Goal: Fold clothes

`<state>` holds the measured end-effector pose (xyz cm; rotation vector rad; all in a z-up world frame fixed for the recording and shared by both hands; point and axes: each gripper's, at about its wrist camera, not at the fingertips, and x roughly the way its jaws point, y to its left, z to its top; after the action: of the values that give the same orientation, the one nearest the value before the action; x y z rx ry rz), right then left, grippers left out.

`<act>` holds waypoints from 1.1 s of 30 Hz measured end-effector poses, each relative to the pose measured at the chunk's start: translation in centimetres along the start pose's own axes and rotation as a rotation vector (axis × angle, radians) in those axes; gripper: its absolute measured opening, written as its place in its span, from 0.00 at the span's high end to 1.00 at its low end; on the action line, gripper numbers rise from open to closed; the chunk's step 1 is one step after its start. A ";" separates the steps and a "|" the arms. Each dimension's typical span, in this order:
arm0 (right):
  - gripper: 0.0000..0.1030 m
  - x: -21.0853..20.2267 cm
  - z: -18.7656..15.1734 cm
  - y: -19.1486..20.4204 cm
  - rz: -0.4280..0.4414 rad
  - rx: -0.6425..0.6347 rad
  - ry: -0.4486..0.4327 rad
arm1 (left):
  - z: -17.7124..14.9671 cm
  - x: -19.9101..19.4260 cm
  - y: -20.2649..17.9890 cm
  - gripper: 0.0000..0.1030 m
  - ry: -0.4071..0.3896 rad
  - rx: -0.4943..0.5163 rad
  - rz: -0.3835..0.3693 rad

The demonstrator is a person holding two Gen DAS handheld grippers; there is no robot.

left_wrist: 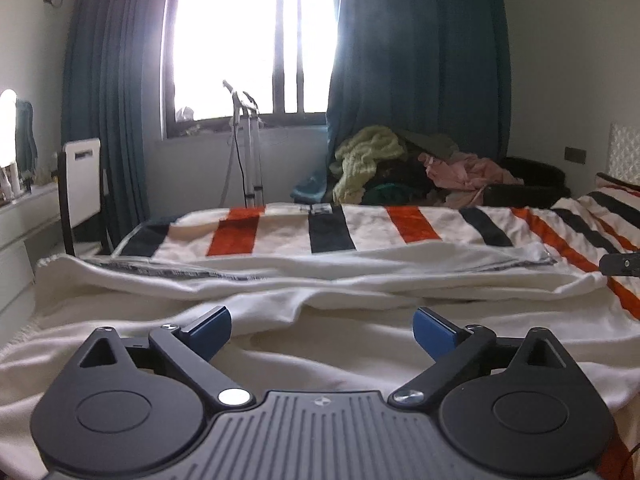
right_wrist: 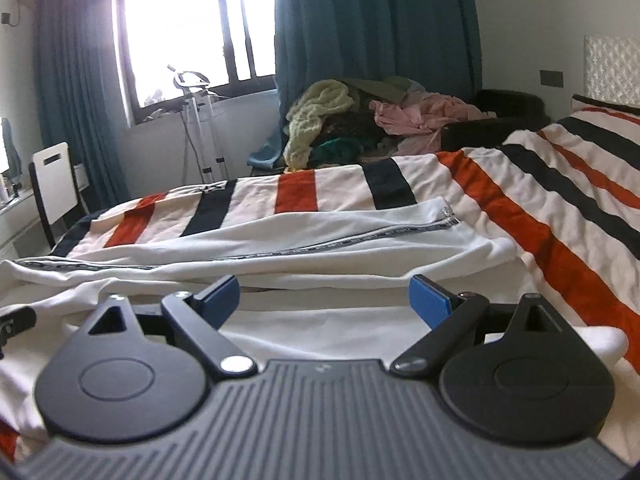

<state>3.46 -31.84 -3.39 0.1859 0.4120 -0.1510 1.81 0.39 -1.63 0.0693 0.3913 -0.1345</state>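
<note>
A white garment (left_wrist: pixel 320 280) with a dark patterned trim line lies spread and partly folded across the striped bed; the right wrist view shows the same white garment (right_wrist: pixel 320 240) with its trim running left to right. My left gripper (left_wrist: pixel 322 330) hangs just above the near folds, its blue pads wide apart with only loose cloth below them. My right gripper (right_wrist: pixel 324 300) stands open the same way over the garment's near edge. A dark tip of the right gripper (left_wrist: pixel 620 265) shows at the right edge of the left wrist view.
The bedspread (left_wrist: pixel 400 228) has white, orange and black stripes. A heap of clothes (left_wrist: pixel 420 168) lies at the far side under teal curtains (left_wrist: pixel 420 60). A white chair (left_wrist: pixel 82 188) stands left of the bed, a metal stand (left_wrist: pixel 248 152) by the window.
</note>
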 end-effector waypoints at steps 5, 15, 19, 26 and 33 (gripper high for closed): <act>0.10 0.7 -0.2 -0.6 -0.059 0.016 0.037 | -0.5 0.6 -0.1 0.04 0.029 0.000 0.004; 0.10 3.3 -1.3 -5.2 -0.409 0.184 0.129 | -0.7 1.4 0.0 0.04 0.057 -0.019 0.000; 0.10 2.8 -2.2 -9.0 -0.595 0.367 0.133 | -0.9 1.7 -0.1 0.04 0.067 -0.017 0.006; 0.10 1.5 -4.9 -14.2 -0.810 0.695 0.126 | -1.1 2.2 -0.1 0.04 0.095 -0.034 0.010; 0.08 3.2 -7.8 -15.1 -0.482 0.906 0.171 | -1.2 2.4 0.3 0.04 0.111 -0.060 0.021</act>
<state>0.64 -45.20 -13.92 0.9973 0.5320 -0.8017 3.62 0.47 -3.68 0.0215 0.5054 -0.0979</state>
